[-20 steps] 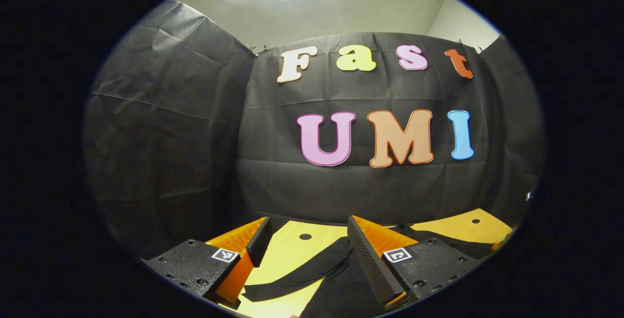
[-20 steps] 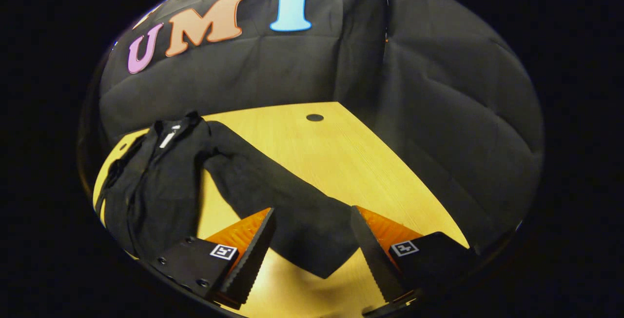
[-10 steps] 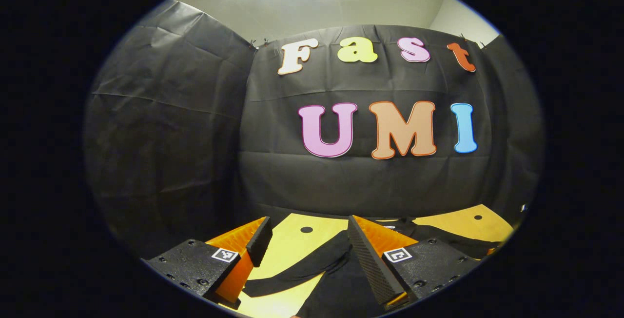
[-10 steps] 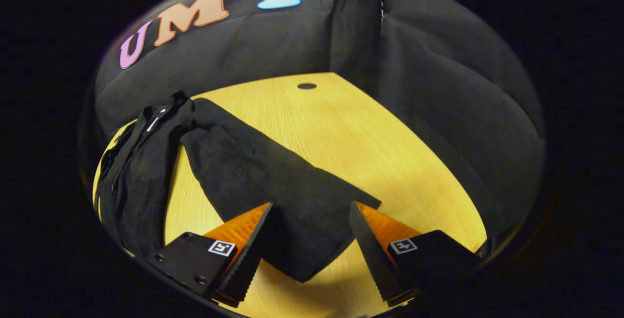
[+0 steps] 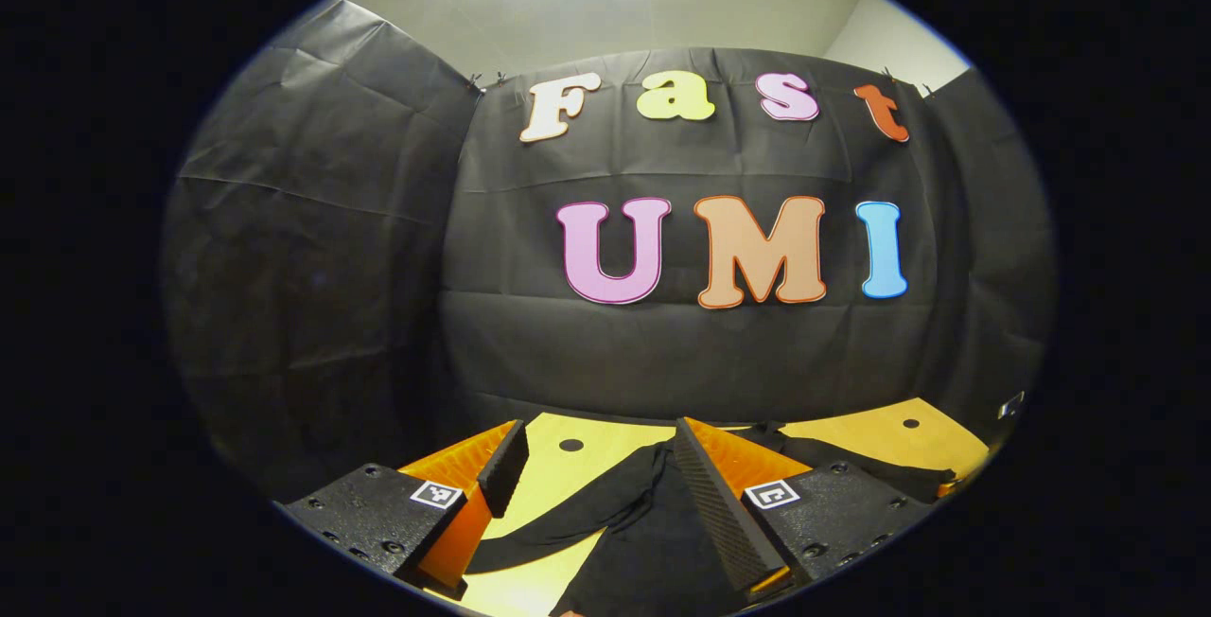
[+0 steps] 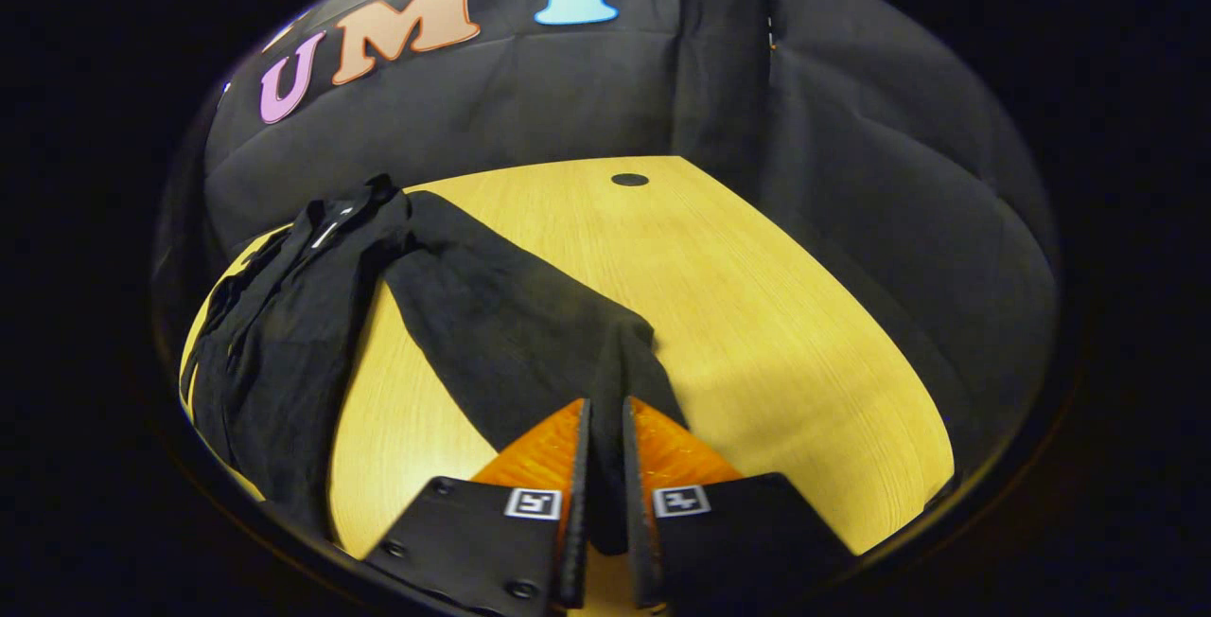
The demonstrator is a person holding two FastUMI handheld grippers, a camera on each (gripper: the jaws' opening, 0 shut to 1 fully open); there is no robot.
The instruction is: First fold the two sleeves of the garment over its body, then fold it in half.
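Between the fingers of the right gripper point(image 6: 601, 494), the cuff end of the black garment's point(image 6: 284, 343) right sleeve point(image 6: 511, 333) is now pinched; half a second ago those jaws straddled it wide open. Sleeve-folding can begin. Ahead of the left gripper point(image 5: 596, 494), jaws spread and empty as before, the other sleeve point(image 5: 605, 508) lies flat on the yellow table point(image 6: 757, 314).

From my seat the garment point(image 6: 284, 333) is plain black all over, with a small white tag at the collar, upper left of the right gripper view. Its sleeve point(image 6: 511, 333) is the same flat black. The bench point(image 6: 757, 314) is warm yellow wood with fine pale grain and one dark round hole point(image 6: 629, 180). Booth wall point(image 5: 312, 267) is creased matte black, ceiling point(image 5: 662, 2) greyish white.
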